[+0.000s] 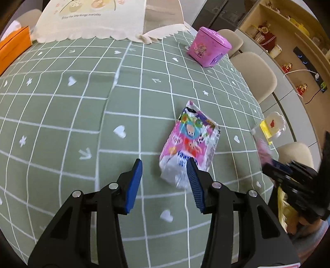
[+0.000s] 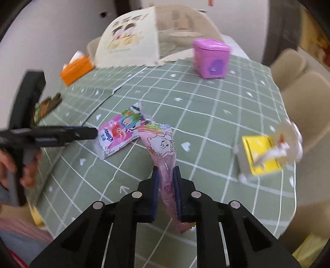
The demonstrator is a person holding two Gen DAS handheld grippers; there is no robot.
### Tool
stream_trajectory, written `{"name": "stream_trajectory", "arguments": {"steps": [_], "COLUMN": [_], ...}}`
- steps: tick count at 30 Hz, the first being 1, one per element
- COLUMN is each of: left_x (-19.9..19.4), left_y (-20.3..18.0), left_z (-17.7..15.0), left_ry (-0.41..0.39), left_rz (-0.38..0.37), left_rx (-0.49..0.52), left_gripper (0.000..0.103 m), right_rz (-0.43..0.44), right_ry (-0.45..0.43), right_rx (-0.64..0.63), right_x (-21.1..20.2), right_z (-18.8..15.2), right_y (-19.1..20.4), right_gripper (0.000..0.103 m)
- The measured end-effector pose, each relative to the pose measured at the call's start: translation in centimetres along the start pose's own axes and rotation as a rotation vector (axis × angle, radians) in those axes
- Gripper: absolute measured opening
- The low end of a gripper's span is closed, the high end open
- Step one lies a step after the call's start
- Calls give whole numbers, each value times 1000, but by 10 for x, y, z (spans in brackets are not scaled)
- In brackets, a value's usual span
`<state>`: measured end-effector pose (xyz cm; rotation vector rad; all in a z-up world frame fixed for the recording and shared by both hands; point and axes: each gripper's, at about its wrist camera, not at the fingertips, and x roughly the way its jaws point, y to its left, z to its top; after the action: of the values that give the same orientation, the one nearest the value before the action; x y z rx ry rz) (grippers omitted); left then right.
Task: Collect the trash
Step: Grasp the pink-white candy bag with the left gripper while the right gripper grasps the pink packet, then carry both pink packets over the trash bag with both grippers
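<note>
A pink cartoon snack packet lies flat on the green checked tablecloth. My left gripper is open just above the cloth. Its right finger overlaps the packet's near corner, and the left pad stands apart from it. My right gripper is shut on a long pale pink wrapper with a line-drawn cat, which sticks up and forward between the pads. In the left wrist view the right gripper shows blurred at the right edge. A pink lidded mini bin stands at the far side.
A cream food cover and an orange tissue box stand at the far left. A clear holder with a yellow block sits near the right table edge. A dark wrapper lies at the left. Beige chairs line the right side.
</note>
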<state>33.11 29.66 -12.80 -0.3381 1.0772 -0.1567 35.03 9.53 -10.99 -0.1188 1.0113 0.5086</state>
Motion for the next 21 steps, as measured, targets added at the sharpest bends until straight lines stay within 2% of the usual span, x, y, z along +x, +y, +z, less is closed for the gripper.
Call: {"name": "stream_trajectory", "arguments": {"steps": [3, 6, 7, 8, 10, 11, 16, 21], "left_x": [7, 12, 14, 16, 18, 17, -7, -55], "left_y": [-10, -24, -31, -35, -43, -44, -57, -97], "left_z": [2, 3, 2, 0, -3, -3, -8, -13], "left_ry": [-13, -27, -32, -38, -39, -40, -83, -197], "left_rz": [43, 128, 157, 166, 163, 151, 103, 88], "left_rx": [13, 60, 80, 94, 114, 107, 67, 92], "left_gripper": [43, 43, 36, 24, 8, 5, 4, 4], "right_rz": [-9, -37, -48, -59, -78, -86, -98, -88], "right_ry": [-7, -11, -10, -8, 1, 4, -31, -107], "right_rx": [67, 96, 101, 105, 115, 124, 127, 99], "right_x": [-11, -21, -23, -26, -31, -35, -62, -105], "right_z": [-7, -15, -19, -22, -29, -33, -44, -58], "right_y": [-6, -9, -10, -11, -16, -19, -27, -40], "right_gripper": [15, 15, 15, 15, 15, 15, 15, 15]}}
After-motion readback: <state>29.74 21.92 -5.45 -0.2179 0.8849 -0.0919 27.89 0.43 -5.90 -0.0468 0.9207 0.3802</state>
